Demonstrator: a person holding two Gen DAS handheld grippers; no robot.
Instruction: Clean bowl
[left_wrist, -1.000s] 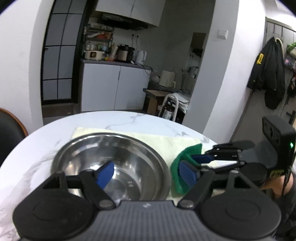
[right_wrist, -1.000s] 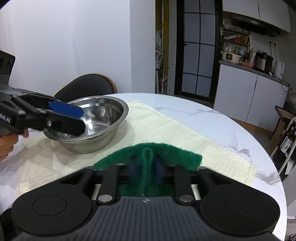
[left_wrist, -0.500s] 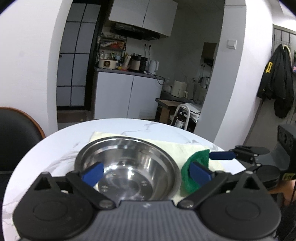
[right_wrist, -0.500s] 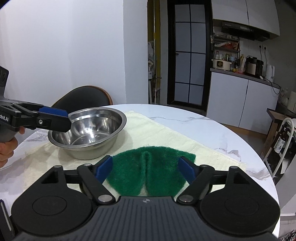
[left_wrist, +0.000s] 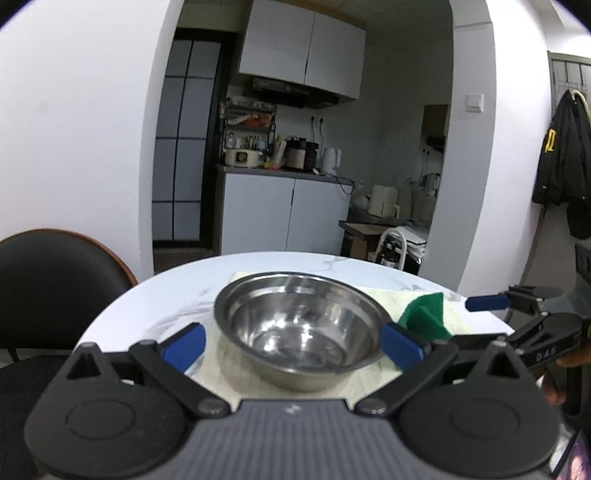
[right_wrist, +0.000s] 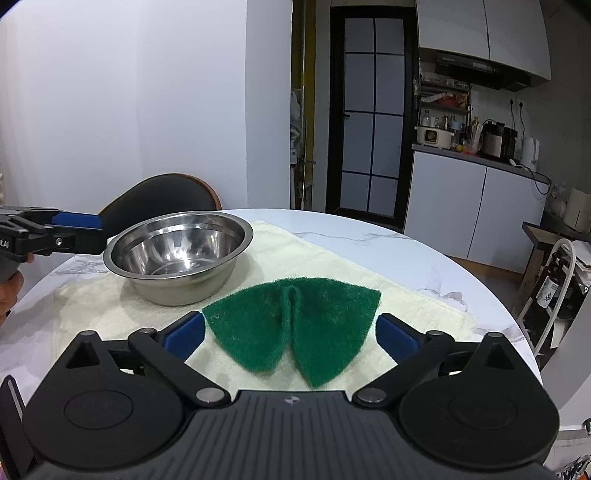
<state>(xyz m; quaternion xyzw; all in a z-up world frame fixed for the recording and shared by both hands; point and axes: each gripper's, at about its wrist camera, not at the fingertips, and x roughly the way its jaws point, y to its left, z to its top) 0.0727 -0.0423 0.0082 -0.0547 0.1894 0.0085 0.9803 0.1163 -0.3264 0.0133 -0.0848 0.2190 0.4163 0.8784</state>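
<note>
A steel bowl (left_wrist: 301, 326) stands upright on a cream cloth (right_wrist: 310, 258) on the round marble table; it also shows in the right wrist view (right_wrist: 177, 254). My left gripper (left_wrist: 291, 347) is open, its blue pads on either side of the bowl's near wall, not touching. A green scouring pad (right_wrist: 295, 325), creased down the middle, lies loose on the cloth; it shows at the right in the left wrist view (left_wrist: 424, 317). My right gripper (right_wrist: 290, 336) is open just behind the pad, its pads flanking it.
A black chair (left_wrist: 55, 288) stands at the table's left side. The marble table's edge (right_wrist: 480, 280) curves round to the right. A kitchen counter (right_wrist: 480, 195) and a dark glazed door (right_wrist: 369, 118) are beyond.
My right gripper has opened and let go of the green pad, which now lies flat on the cloth. My left gripper has opened wider and drawn back from inside the bowl.
</note>
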